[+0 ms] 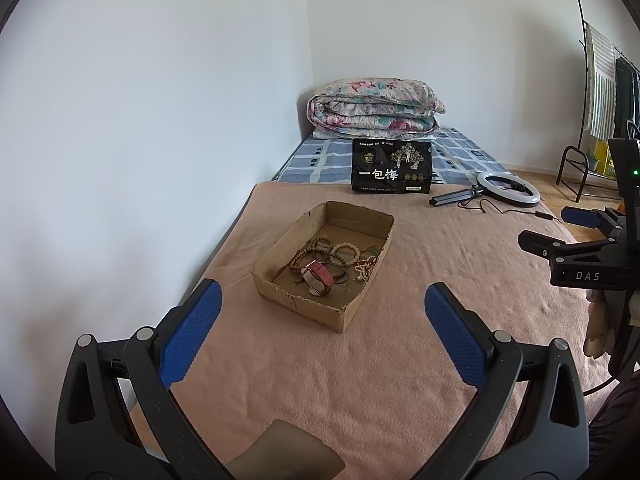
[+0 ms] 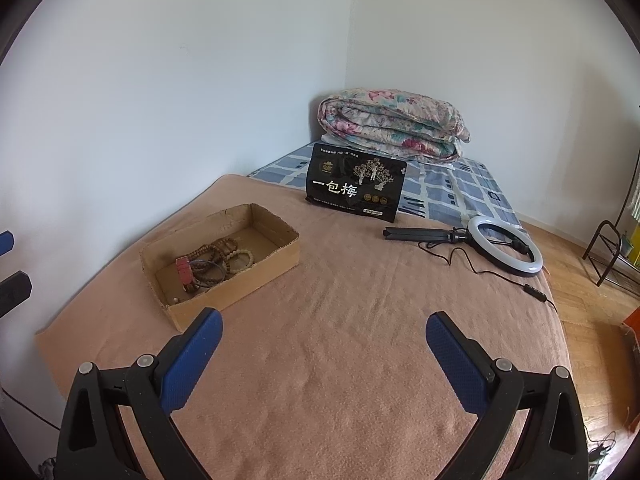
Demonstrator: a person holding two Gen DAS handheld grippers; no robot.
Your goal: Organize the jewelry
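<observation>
Over the pink blanket (image 1: 360, 360) on the bed, both of mine hang apart from everything: left gripper (image 1: 323, 300) wide open, empty, aimed at the cardboard box (image 1: 304, 304); right gripper (image 2: 324, 330) just as open, empty, box off to its left. Risk first, as I judge it: those bead strands lie tangled, so pinching one could drag its neighbours up and spill them onto the blanket. The box looks light with a torn front rim, so a nudge from a finger could shove it toward the wall-side edge of the bed. Inside the box: brown bead strands (image 1: 310, 250), a pale bead bracelet (image 1: 345, 253), a watch with a red strap (image 1: 319, 274), a dark bangle (image 2: 211, 273) and a small pale bead string (image 1: 366, 268). Everything sits in that one box; nothing on the blanket near it. Further back, a black snack bag (image 1: 391, 166) stands, and a ring light (image 2: 505, 246) lies near the far right edge.
</observation>
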